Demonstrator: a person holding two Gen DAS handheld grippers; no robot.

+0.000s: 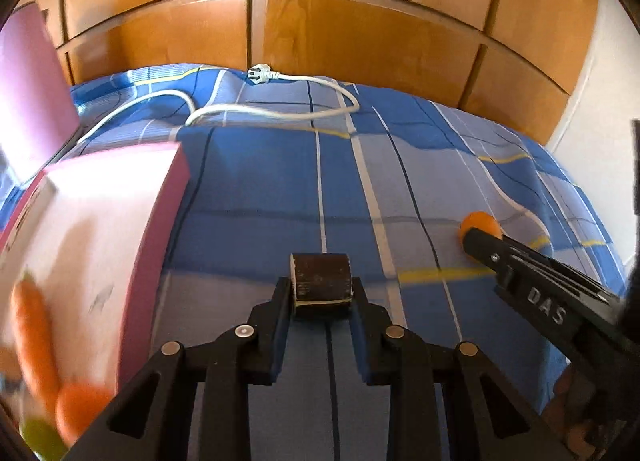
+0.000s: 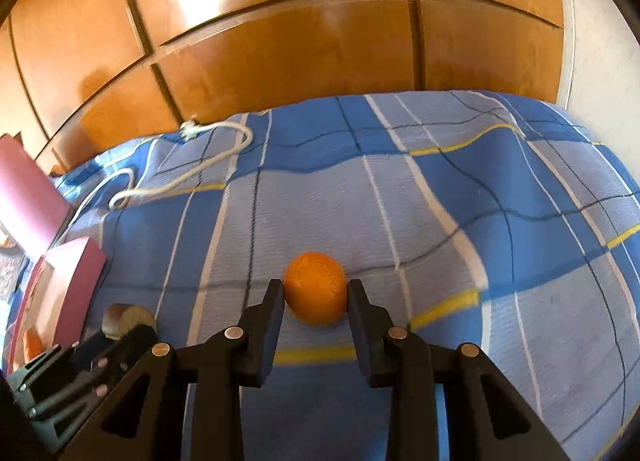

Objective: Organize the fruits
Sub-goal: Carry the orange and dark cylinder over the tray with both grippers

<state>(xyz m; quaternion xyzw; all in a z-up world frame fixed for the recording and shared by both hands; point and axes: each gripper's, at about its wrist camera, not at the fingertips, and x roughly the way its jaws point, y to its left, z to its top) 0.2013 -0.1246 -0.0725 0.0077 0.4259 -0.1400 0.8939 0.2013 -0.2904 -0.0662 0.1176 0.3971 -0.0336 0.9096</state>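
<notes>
My left gripper (image 1: 322, 293) is shut on a dark brown cylindrical piece (image 1: 322, 285) with pale ends, held just above the blue checked bedspread (image 1: 360, 181). To its left an open pink box (image 1: 100, 229) holds a carrot (image 1: 32, 333), an orange fruit (image 1: 78, 411) and something green (image 1: 38, 441). My right gripper (image 2: 316, 293) has its fingers against both sides of an orange (image 2: 315, 288) that rests on the bedspread (image 2: 440, 221). In the left wrist view the orange (image 1: 480, 223) shows at the right behind the right gripper's fingers (image 1: 480, 245).
A white power cable with plug (image 1: 260, 75) lies across the far side of the bed. A wooden wardrobe (image 1: 320, 1) stands behind the bed. The pink box lid (image 1: 28, 93) stands raised at the left. A white wall (image 2: 600, 41) is at the right.
</notes>
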